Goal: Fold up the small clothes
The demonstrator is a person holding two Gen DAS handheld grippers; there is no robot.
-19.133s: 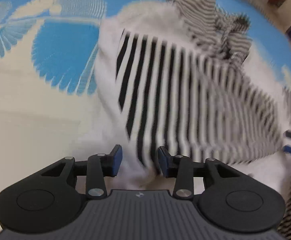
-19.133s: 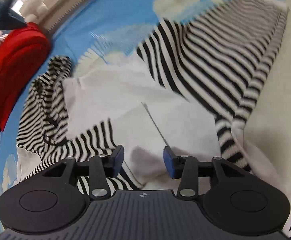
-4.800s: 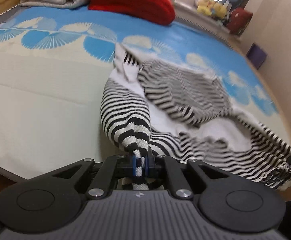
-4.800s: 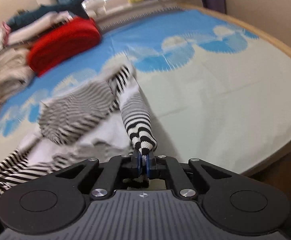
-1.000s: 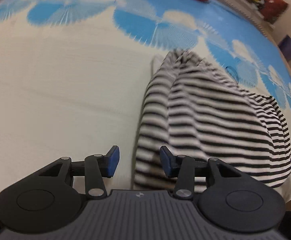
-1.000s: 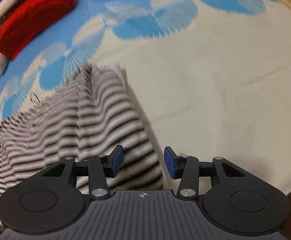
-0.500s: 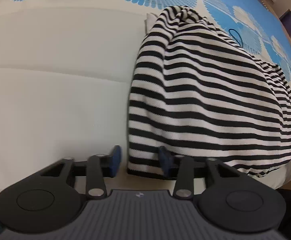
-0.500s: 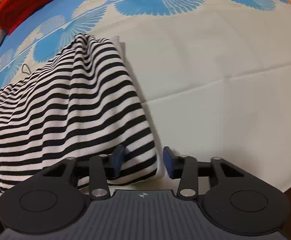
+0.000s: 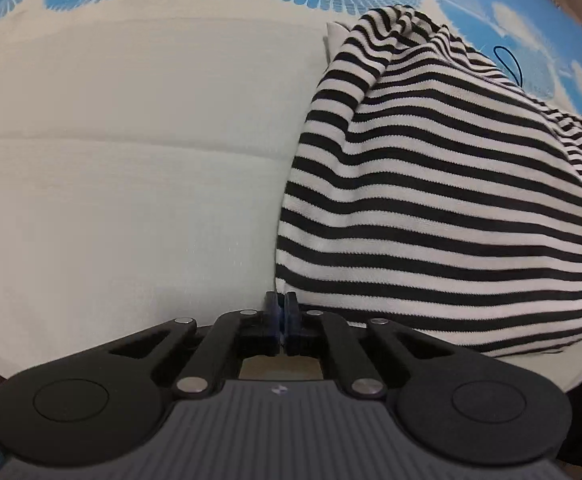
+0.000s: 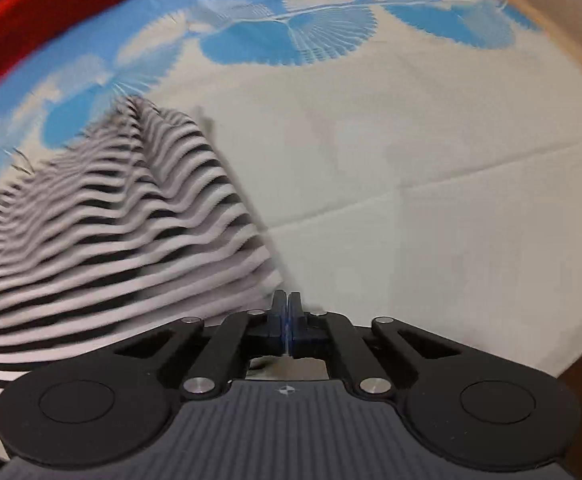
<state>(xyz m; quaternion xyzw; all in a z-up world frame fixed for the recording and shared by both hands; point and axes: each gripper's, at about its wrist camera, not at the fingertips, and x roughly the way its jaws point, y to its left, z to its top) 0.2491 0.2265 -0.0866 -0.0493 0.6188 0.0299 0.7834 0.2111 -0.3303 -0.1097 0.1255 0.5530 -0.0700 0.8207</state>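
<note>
Both grippers' jaws have just closed, pinching the striped garment (image 9: 431, 208) at the bed's (image 9: 131, 160) near edge: left gripper (image 9: 282, 322), right gripper (image 10: 287, 320). Only the right view shows the red bundle (image 10: 47, 4).

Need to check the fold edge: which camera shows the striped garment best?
The left wrist view: the striped garment is sharp there, stripes and near hem clear, though its right side runs off frame. The right wrist view shows the same garment motion-blurred and cut off at the left edge.
</note>
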